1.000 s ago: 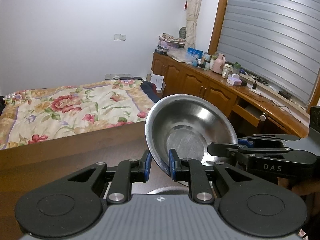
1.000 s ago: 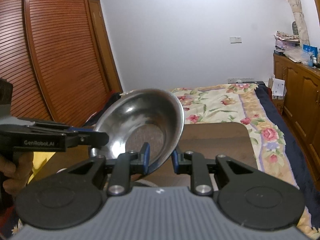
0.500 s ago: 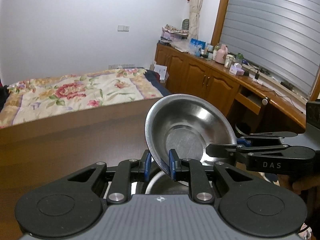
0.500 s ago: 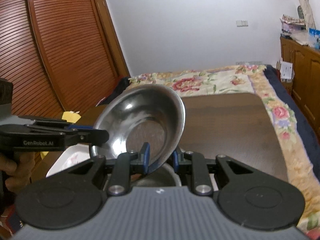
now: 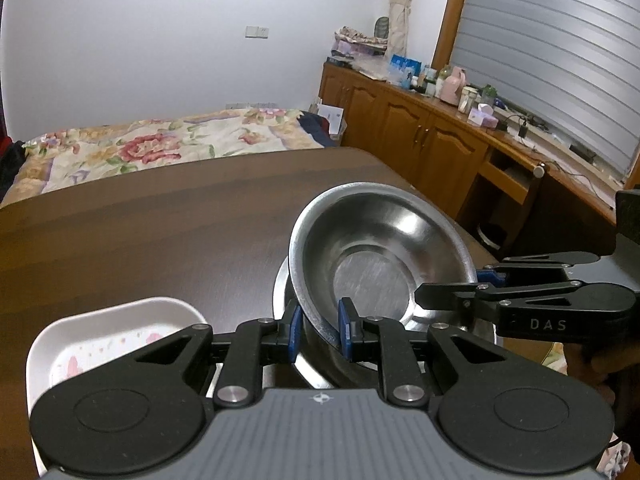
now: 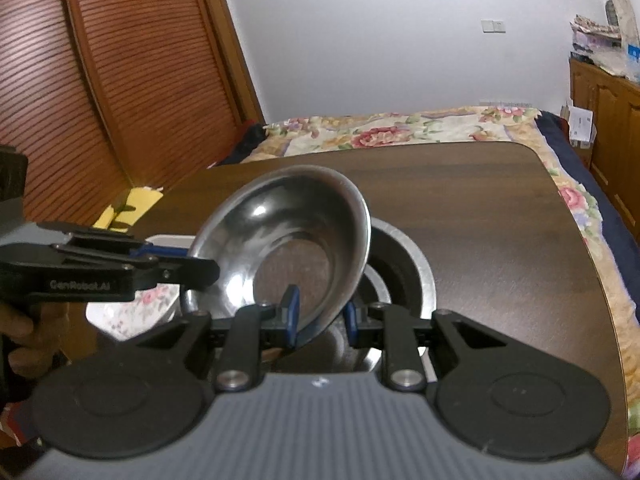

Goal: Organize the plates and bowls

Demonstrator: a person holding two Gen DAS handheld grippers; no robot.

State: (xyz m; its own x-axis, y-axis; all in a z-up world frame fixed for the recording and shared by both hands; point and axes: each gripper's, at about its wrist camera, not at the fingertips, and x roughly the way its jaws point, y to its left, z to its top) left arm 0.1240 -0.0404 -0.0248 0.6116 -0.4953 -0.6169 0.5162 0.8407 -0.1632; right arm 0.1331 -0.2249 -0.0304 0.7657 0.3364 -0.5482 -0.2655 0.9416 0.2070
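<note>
Both hand-held grippers [image 5: 319, 334] [image 6: 319, 316] pinch a steel bowl [image 5: 376, 264] above another bowl [image 6: 404, 268]

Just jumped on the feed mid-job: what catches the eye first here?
A tilted steel bowl held by both tongs, the left tongs on its near rim, the right tongs on the opposite rim. Just beneath it a second steel bowl sits on the dark wooden table. A white floral dish lies left of that.
</note>
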